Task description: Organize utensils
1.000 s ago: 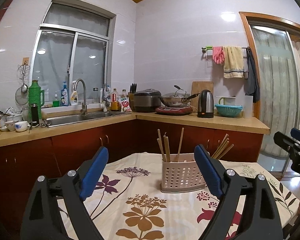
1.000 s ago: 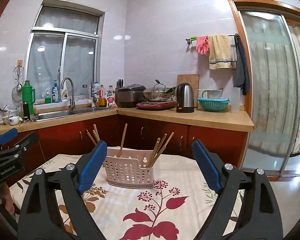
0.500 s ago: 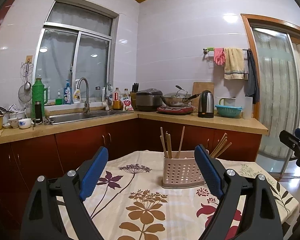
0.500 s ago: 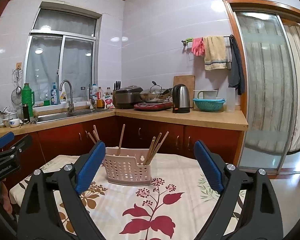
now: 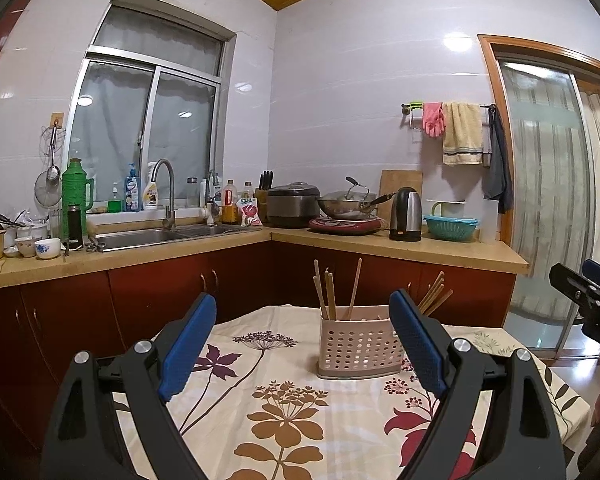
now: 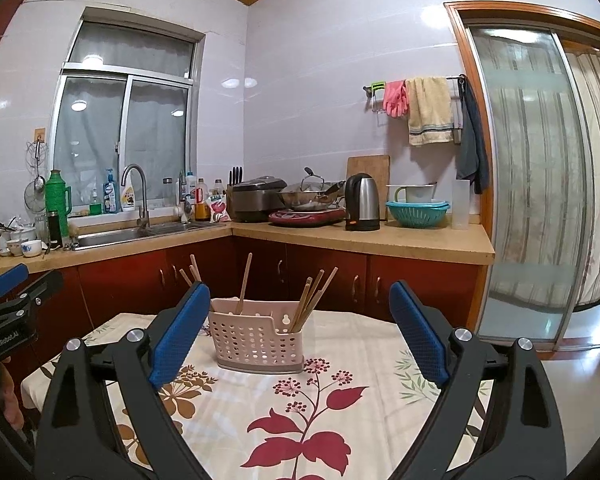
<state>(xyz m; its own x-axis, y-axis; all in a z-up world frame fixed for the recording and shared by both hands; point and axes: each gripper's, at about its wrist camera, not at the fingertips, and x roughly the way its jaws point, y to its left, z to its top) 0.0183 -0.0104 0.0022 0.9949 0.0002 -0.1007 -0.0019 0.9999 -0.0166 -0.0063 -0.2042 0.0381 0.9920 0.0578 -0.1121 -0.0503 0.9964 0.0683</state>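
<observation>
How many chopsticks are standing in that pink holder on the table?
7 chopsticks visible: three at the holder's left end, one near the middle, three leaning at the right end. More may be hidden behind the left gripper.

The right tool [image 6: 300,336] gapes empty above the floral counter [image 6: 340,420]; chopsticks [image 6: 312,296] stand in a pink perforated holder [image 6: 256,340].

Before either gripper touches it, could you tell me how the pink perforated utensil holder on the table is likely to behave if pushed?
The utensil holder looks like thin perforated plastic, so probably light and apt to slide on the tablecloth. The chopsticks lean loosely above its rim, so a high push might tip it or rattle them. It seems stiff enough to keep its shape.
</observation>
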